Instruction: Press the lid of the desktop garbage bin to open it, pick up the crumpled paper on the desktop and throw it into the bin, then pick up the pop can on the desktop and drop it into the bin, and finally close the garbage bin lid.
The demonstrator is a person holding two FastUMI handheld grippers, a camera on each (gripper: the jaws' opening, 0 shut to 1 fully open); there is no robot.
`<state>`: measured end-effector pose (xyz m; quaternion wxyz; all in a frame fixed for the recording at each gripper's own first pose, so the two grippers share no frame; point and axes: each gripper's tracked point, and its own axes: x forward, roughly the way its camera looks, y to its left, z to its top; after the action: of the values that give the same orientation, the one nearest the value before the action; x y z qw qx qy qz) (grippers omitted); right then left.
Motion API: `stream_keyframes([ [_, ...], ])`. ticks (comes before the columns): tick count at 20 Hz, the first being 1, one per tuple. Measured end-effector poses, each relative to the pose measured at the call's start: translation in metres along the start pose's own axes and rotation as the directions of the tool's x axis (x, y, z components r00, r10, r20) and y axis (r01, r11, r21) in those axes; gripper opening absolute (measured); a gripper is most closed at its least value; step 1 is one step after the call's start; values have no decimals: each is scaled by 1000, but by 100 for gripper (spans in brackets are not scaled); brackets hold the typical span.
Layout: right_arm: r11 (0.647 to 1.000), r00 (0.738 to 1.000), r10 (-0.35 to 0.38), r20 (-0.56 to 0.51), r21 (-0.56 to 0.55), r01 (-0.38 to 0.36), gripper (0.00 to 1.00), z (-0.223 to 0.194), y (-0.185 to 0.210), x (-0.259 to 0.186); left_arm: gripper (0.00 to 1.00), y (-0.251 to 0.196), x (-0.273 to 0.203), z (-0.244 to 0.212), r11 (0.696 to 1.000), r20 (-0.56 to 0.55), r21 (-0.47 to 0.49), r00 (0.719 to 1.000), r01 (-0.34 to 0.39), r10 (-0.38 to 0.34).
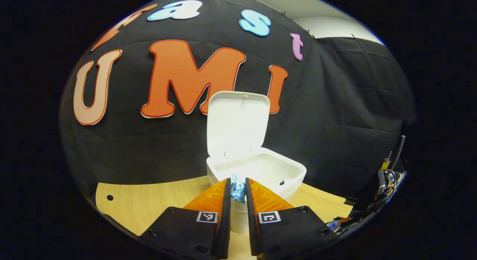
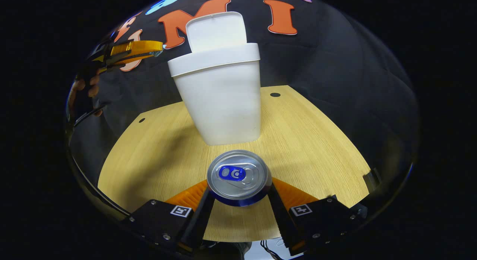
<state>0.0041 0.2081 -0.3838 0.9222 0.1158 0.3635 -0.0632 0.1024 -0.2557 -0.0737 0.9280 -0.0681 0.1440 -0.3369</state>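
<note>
In the left gripper view the white bin [image 1: 261, 170] stands on the wooden desktop [image 1: 149, 200], its lid [image 1: 238, 122] upright and open. My left gripper [image 1: 237, 182] is shut on a blue crumpled paper [image 1: 237, 191], held just in front of the bin's near rim and about level with it. In the right gripper view a pop can [image 2: 238, 176] with a silver top and blue tab stands upright. My right gripper [image 2: 240, 194] has a finger pressed on each side of it. Behind the can rises the bin [image 2: 220, 99] with its raised lid [image 2: 216, 30]. The left gripper [image 2: 130, 51] hangs at upper left, beside the bin's rim.
A hand [image 2: 87, 88] holds the left gripper at the far left. Cables and tools [image 1: 387, 178] hang at the right edge of the left gripper view. The desktop [image 2: 309, 140] has small round holes [image 2: 275, 94] near its back corners. Black cloth wall stands close behind the bin.
</note>
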Motion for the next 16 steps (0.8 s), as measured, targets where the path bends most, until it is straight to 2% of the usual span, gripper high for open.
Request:
stream_keyframes([
  [7, 998, 999, -36, 18, 43, 35, 81, 7, -1, -2, 25, -12, 21, -3, 1000, -20, 15, 1000, 17, -17],
  [8, 998, 999, -43, 19, 48, 42, 81, 7, -1, -1, 30, -13, 27, -3, 1000, -24, 17, 1000, 18, -17],
  [14, 995, 997, -74, 32, 62, 72, 81, 12, -4, -1, 32, -21, 38, -9, 999, -47, 20, 998, 35, -34],
  [16, 995, 996, -85, 39, 62, 83, 82, 16, -4, 0, 57, -21, 41, -9, 999, -47, 24, 998, 34, -33],
])
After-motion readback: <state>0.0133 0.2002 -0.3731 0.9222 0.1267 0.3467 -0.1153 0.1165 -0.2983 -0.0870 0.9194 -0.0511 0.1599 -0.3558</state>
